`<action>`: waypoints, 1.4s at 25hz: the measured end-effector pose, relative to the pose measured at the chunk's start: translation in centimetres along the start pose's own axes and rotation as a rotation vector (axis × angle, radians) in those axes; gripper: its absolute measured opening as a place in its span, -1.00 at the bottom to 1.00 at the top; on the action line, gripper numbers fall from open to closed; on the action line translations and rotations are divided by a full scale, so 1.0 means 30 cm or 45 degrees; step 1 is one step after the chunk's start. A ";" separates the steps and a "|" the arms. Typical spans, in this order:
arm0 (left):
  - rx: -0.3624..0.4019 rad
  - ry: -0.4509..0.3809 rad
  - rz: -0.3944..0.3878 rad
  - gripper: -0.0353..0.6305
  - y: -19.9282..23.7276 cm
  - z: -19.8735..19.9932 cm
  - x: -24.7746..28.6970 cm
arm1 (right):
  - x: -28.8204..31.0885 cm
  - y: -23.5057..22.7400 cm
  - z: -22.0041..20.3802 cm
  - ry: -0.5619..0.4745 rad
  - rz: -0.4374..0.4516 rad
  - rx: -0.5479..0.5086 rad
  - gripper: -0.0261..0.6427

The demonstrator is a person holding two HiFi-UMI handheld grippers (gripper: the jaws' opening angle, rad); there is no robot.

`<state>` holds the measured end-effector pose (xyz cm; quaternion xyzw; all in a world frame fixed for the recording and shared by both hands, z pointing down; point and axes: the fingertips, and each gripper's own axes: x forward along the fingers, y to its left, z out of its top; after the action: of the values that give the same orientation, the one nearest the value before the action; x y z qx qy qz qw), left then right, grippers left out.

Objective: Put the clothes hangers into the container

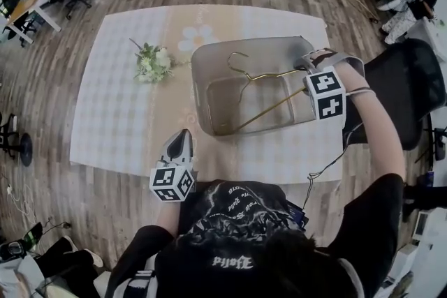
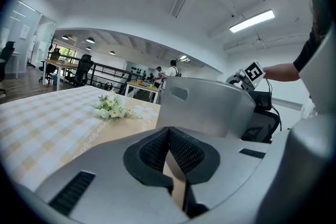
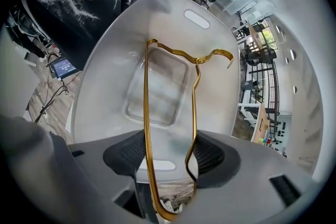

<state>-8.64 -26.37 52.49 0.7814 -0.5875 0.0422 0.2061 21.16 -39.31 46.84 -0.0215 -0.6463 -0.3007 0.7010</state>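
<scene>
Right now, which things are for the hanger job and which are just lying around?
For the job: gold hanger, held in the right gripper; grey container below it.
Just lying about: little flowers; black chair; left gripper, shut and empty.

Head view from above, 2 gripper views, shared container [image 1: 202,84]

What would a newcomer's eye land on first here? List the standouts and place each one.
First, the gold wire hanger: one end is clamped in the right gripper and its hook end reaches into the grey container, right of the table's centre. Next, the small bunch of white daisies lying on the checked tablecloth left of the container. The left gripper sits shut and empty at the near table edge.
</scene>
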 end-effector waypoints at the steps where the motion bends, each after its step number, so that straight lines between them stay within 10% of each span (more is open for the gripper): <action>1: 0.000 0.002 0.006 -0.83 0.003 -0.001 -0.002 | 0.012 -0.007 0.006 -0.001 0.008 -0.011 -0.09; 35: -0.038 0.029 0.124 -0.83 0.042 -0.033 -0.010 | 0.302 -0.101 0.021 0.113 0.082 -0.101 -0.06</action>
<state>-9.72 -26.02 53.65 0.7481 -0.6231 0.0523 0.2222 19.08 -45.09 54.18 -0.0566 -0.6011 -0.3041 0.7369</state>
